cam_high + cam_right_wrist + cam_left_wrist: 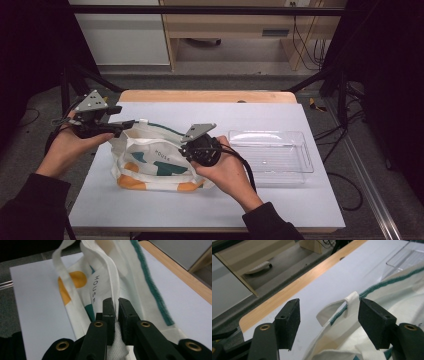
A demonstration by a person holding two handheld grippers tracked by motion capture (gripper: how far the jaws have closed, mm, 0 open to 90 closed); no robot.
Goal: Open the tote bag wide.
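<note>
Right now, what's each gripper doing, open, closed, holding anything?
Left gripper: open, jaws either side of the bag rim, not gripping.
Right gripper: closed on the bag's white fabric.

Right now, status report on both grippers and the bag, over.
Right gripper shut on bag rim. Left gripper open astride bag's loop. Clear tray beside bag.

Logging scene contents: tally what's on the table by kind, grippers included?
Bag: 1
Clear tray: 1
Grippers: 2, left gripper open at the bag's rim, right gripper shut on the bag's edge
Total: 4
</note>
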